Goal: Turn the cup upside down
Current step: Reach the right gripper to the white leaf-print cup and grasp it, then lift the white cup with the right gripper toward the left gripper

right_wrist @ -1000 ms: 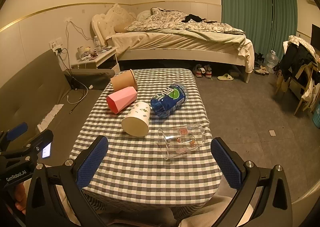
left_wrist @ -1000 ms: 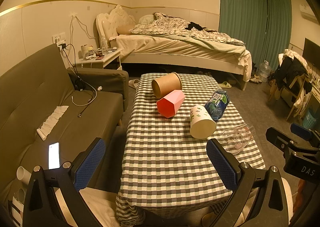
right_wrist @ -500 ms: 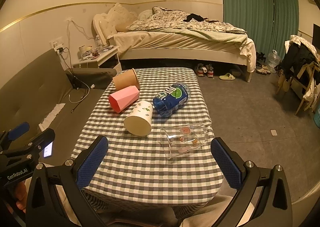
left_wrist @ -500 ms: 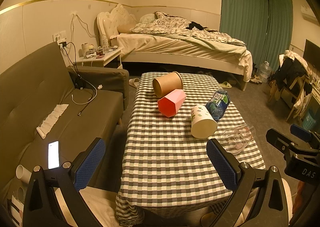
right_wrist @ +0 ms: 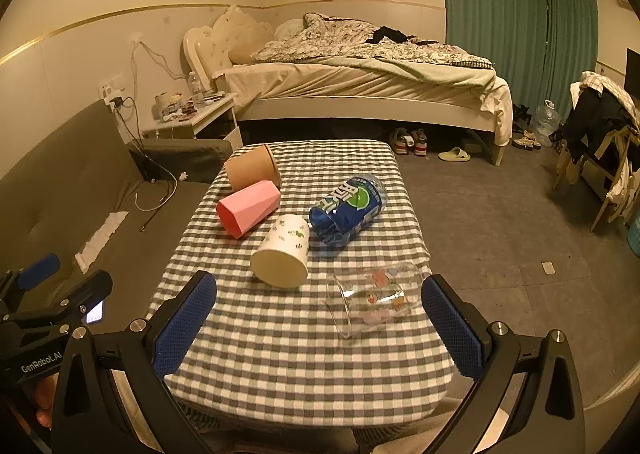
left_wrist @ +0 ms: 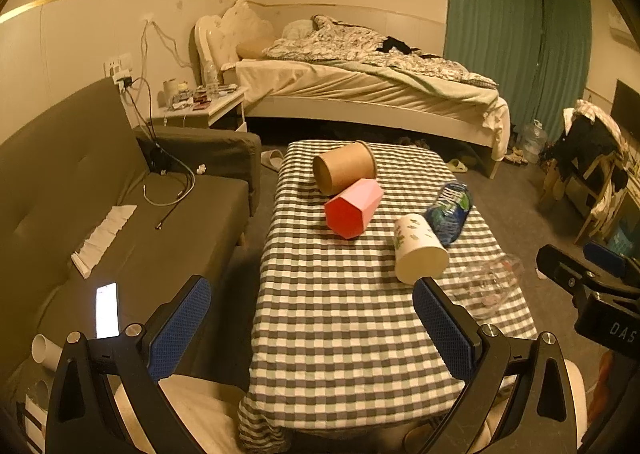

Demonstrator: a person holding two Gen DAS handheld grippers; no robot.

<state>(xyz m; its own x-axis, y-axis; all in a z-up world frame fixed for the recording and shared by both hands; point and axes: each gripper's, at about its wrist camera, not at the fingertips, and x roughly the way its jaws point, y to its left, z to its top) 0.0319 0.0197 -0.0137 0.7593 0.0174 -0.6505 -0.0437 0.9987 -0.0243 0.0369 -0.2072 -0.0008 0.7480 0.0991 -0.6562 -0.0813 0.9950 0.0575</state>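
Observation:
Several cups lie on their sides on the checkered table: a brown paper cup, a pink faceted cup, a white patterned cup, a blue cup and a clear glass cup. My left gripper is open and empty above the table's near edge. My right gripper is open and empty, just short of the glass cup. Each gripper shows at the edge of the other's view.
A grey sofa stands left of the table, with a lit phone and cables on it. A bed and nightstand are beyond. A chair with clothes stands at the right.
Both grippers have moved slightly forward toward the table. The cups have not moved.

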